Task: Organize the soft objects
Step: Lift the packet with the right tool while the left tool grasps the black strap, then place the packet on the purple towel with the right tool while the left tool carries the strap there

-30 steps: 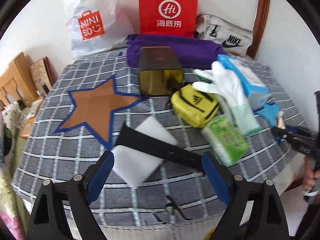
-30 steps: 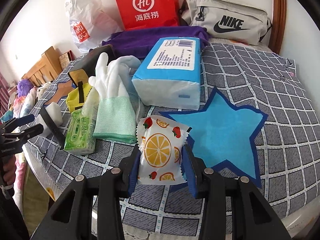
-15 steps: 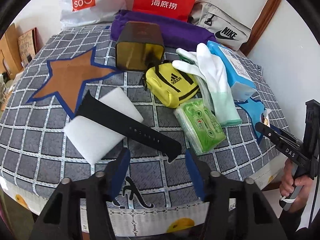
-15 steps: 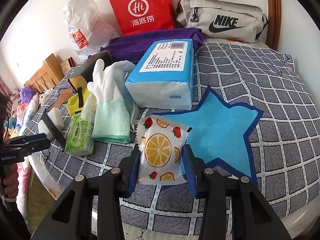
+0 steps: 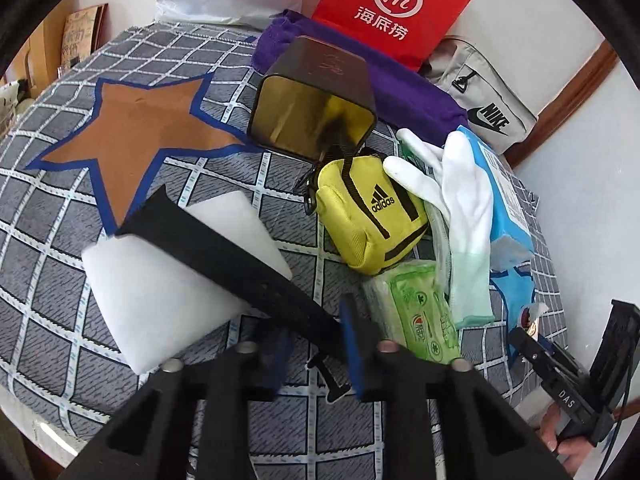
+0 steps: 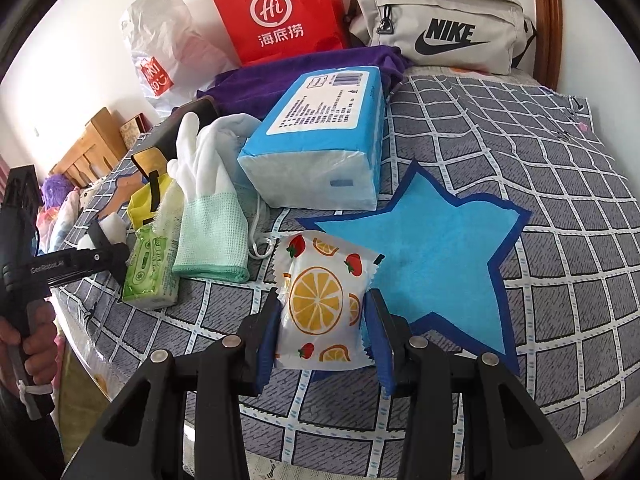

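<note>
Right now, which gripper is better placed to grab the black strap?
Left. The left gripper brackets the black strap end; the right gripper is already clamped on the fruit-print pack.

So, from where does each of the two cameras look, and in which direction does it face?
Left wrist: sits on the left claw, facing down over the table's near edge at the black strap on the white sponge; the right claw and the hand holding it show at lower right.
Right wrist: sits on the right claw, low, facing the back wall; it grips the fruit-print packet; the left claw and the hand holding it show at far left.
Shared: white glove, red bag.
</note>
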`<move>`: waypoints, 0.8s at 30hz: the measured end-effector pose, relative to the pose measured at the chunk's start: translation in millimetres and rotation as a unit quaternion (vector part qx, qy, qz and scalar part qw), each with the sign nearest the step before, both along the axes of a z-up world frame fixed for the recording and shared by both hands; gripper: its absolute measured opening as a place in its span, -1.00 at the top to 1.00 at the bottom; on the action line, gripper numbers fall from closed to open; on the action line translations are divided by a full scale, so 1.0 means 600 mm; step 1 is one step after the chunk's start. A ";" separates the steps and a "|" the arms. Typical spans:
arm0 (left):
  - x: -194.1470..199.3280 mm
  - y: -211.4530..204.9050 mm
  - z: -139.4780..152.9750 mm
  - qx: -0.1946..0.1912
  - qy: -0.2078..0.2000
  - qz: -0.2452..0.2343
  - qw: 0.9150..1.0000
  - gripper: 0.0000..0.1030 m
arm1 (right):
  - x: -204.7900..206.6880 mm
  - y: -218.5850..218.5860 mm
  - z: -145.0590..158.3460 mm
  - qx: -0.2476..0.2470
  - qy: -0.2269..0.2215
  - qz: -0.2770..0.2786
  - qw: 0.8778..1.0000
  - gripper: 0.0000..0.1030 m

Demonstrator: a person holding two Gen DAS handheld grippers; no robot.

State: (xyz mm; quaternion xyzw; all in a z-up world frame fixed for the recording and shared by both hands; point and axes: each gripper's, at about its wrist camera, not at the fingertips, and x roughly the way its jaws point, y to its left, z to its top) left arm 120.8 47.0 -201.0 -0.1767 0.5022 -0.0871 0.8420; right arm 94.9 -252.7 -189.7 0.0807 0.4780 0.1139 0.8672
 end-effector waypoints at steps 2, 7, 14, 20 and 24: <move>0.000 0.001 -0.001 -0.009 0.001 -0.006 1.000 0.77 | 0.001 -0.001 0.000 -0.001 0.000 0.000 1.000 0.20; -0.010 -0.004 0.016 -0.005 -0.013 -0.027 1.000 0.88 | -0.001 0.000 0.004 -0.010 0.000 0.001 1.000 0.20; -0.013 -0.002 0.039 0.001 -0.038 -0.037 0.999 0.92 | -0.007 0.001 0.025 -0.017 -0.014 0.002 1.000 0.28; -0.006 0.009 0.058 0.001 -0.049 -0.032 0.998 0.92 | -0.003 0.007 0.055 -0.022 -0.028 0.008 0.999 0.31; 0.000 0.019 0.074 0.008 -0.057 -0.028 0.998 0.92 | 0.005 0.010 0.073 -0.021 -0.036 0.011 0.999 0.31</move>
